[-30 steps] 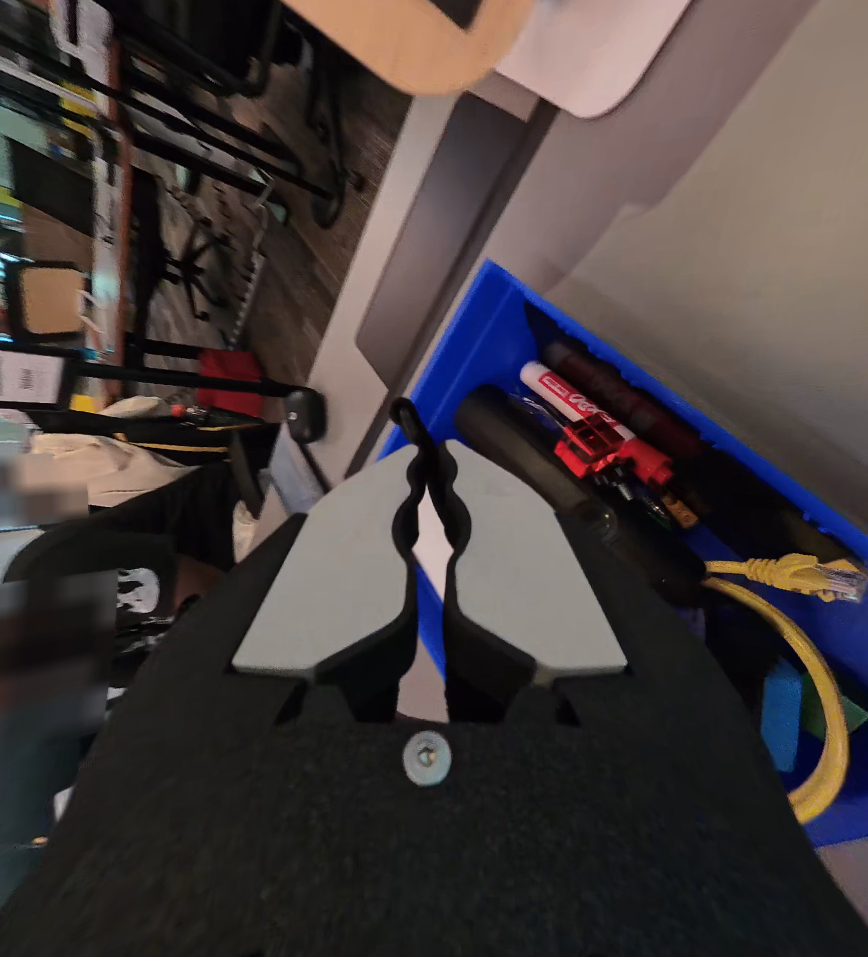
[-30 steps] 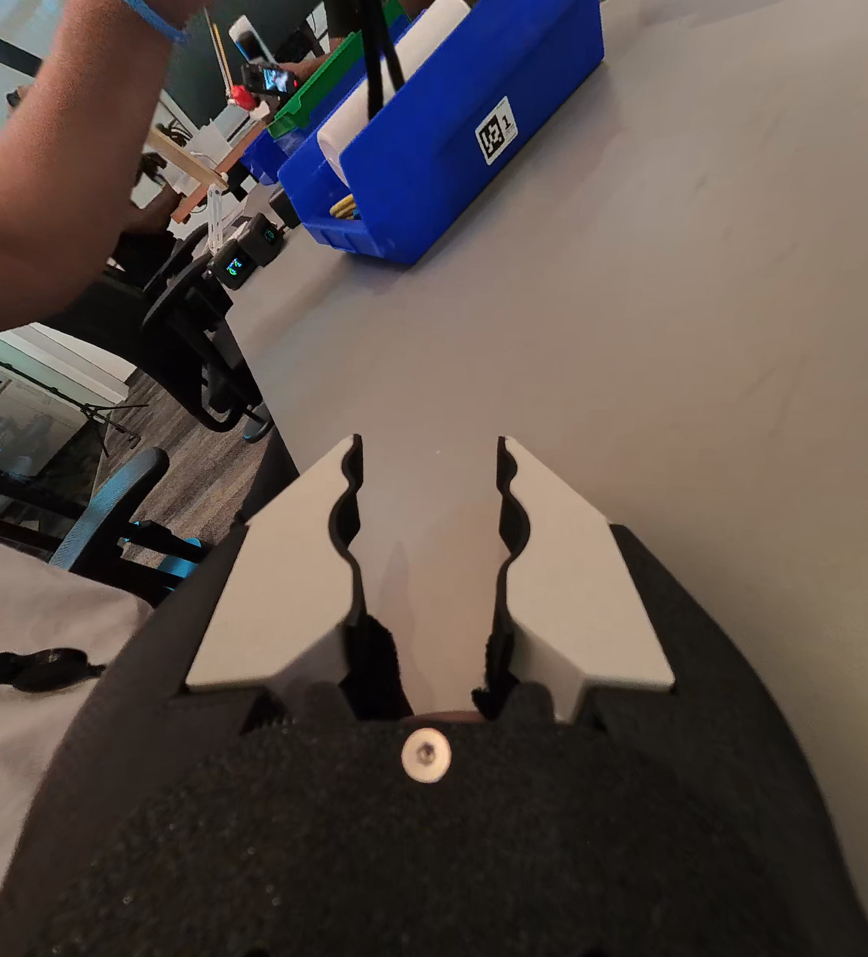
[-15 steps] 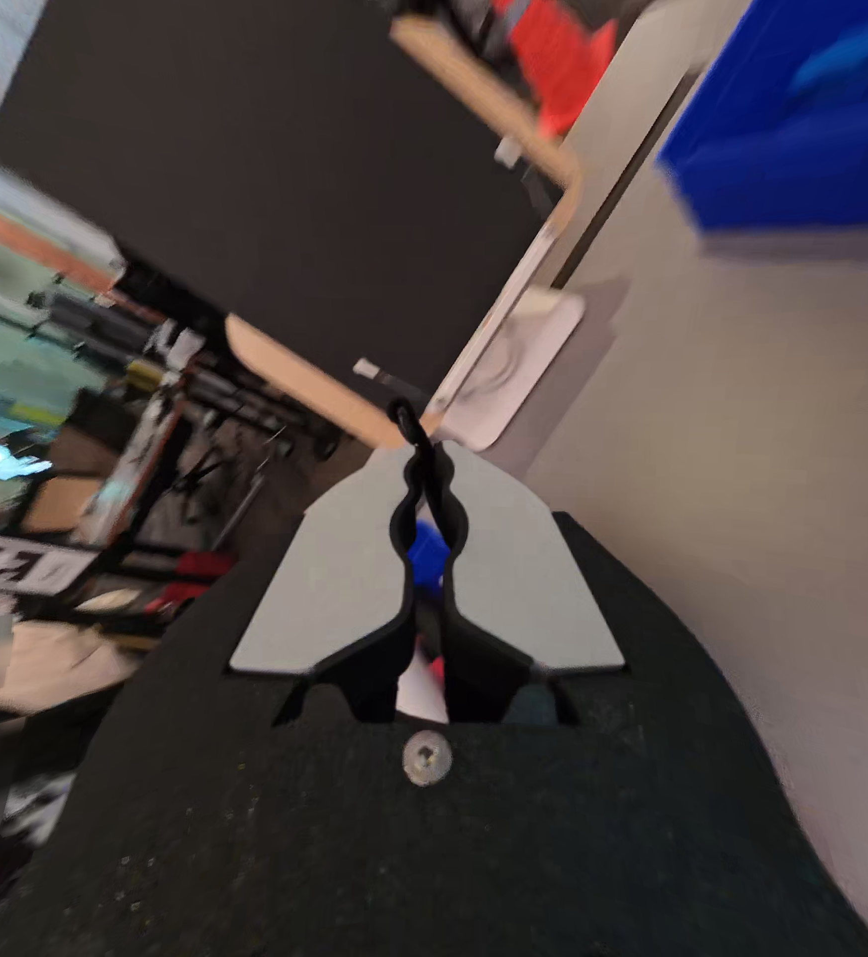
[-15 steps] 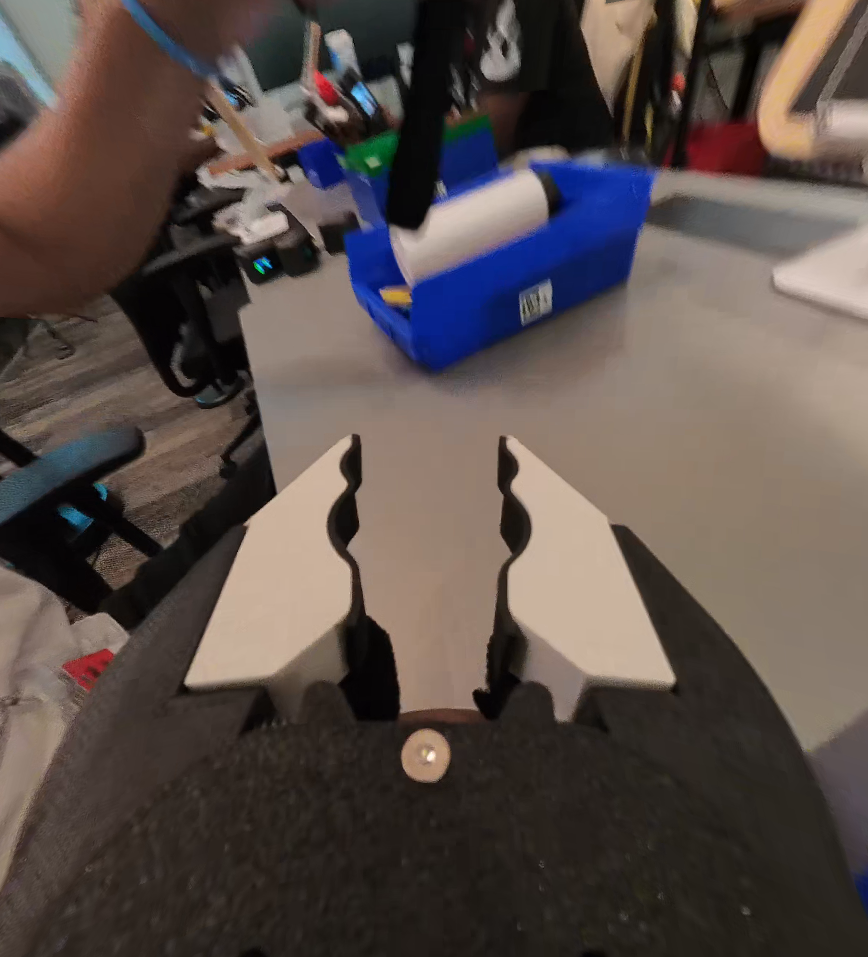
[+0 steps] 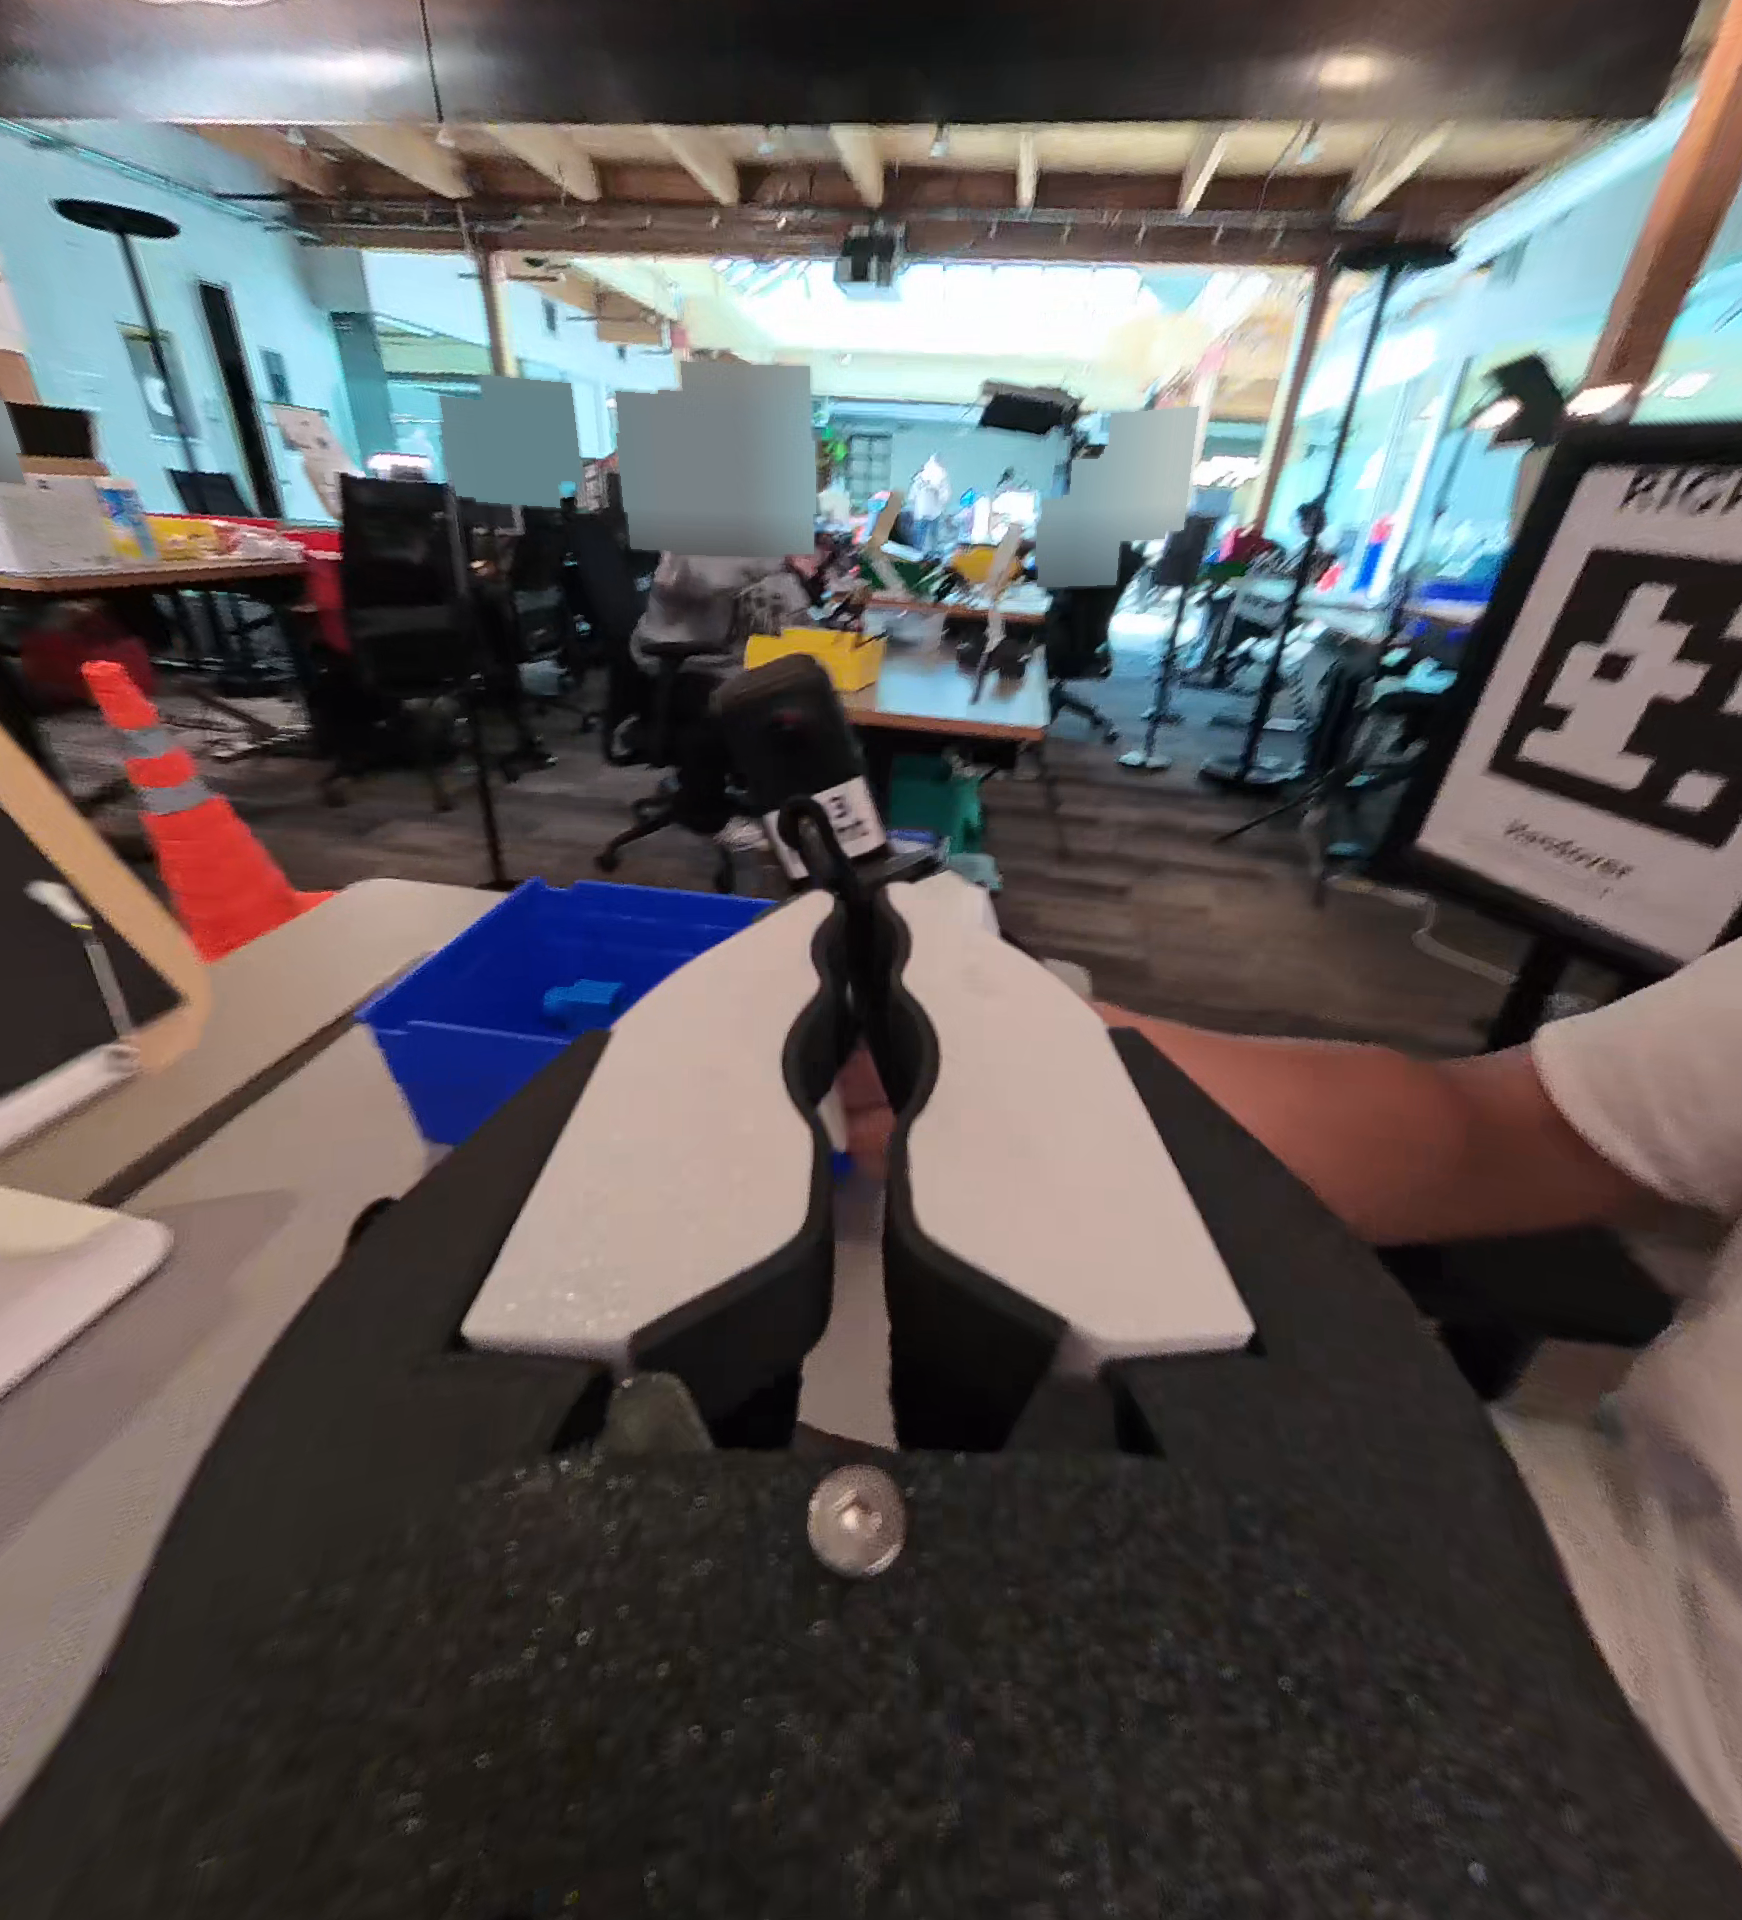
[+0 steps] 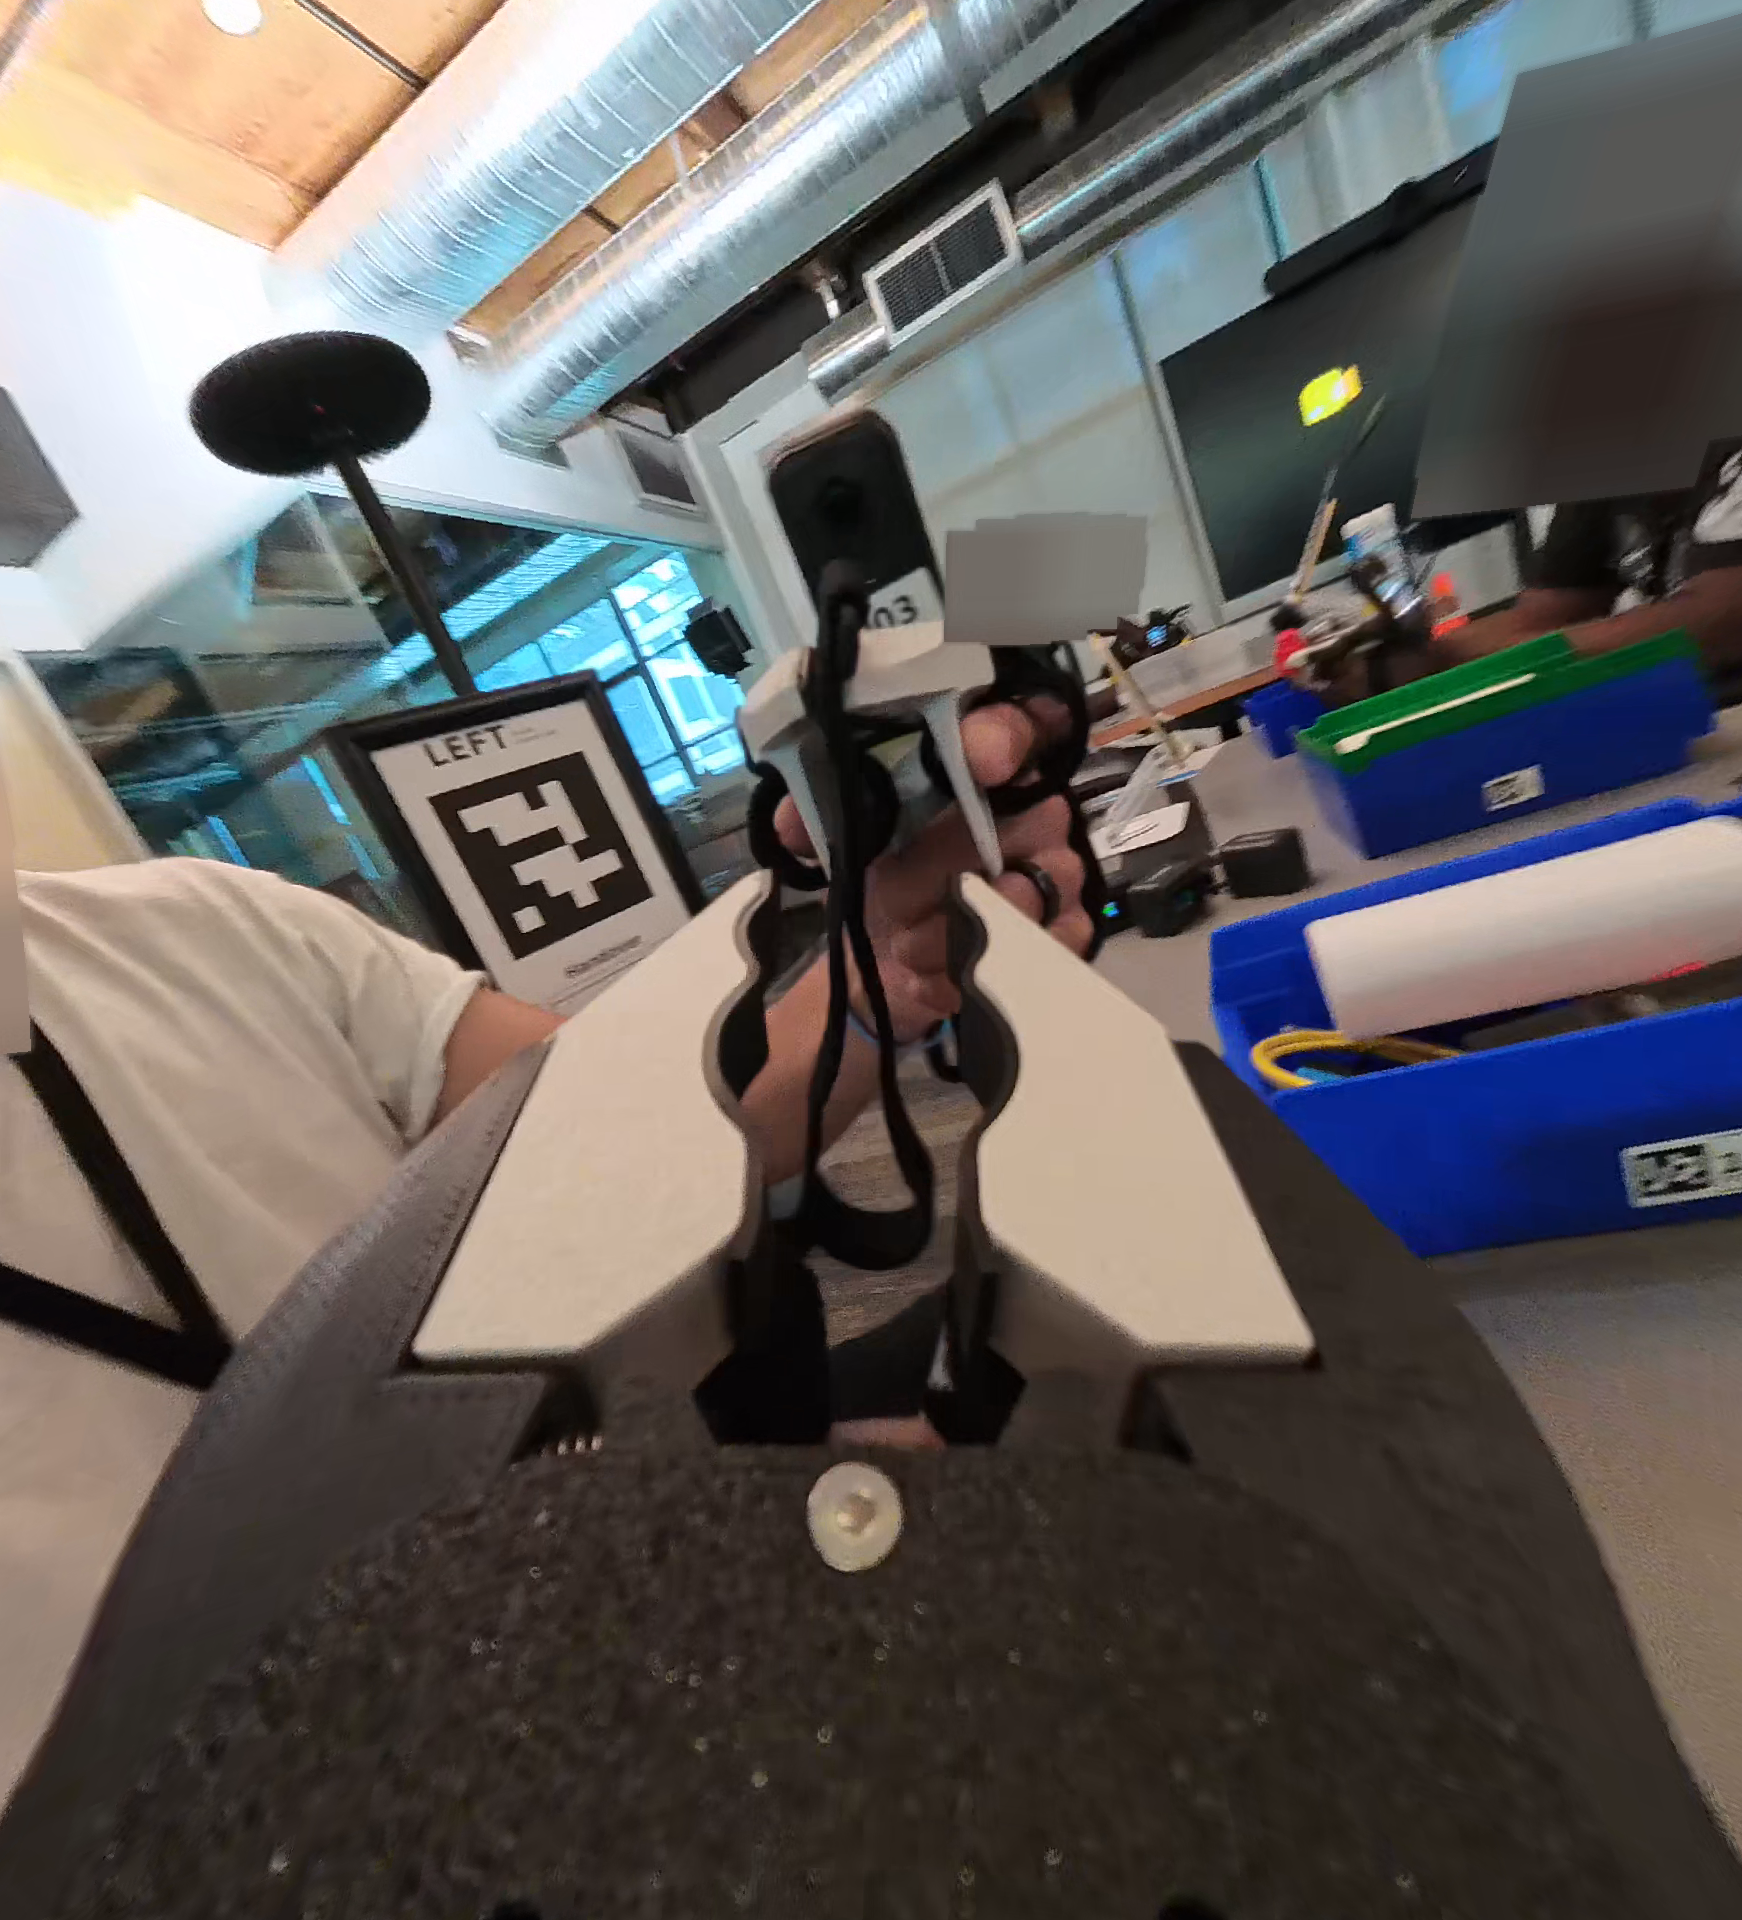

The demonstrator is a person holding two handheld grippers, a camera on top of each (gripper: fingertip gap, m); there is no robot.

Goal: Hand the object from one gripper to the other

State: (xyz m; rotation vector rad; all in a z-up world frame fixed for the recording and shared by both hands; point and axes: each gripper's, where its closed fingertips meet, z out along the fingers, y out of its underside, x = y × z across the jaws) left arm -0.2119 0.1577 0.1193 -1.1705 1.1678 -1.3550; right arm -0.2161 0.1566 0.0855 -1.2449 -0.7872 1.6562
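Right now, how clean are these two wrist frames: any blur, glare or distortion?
Left wrist view: left gripper sharp, background desks soft, skylight blown out, straight posts bowed by the wide lens. Right wrist view: black cord readable, blue bin slightly smeared, ceiling glare at top left.

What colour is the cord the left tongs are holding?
Black. The cord shows best in the right wrist view, hanging as a loop from the left tongs.

Left gripper (image 5: 859, 914) raised, fingers closed on a black cord (image 6: 851, 935); right gripper (image 6: 862, 904) faces it, fingers spread.
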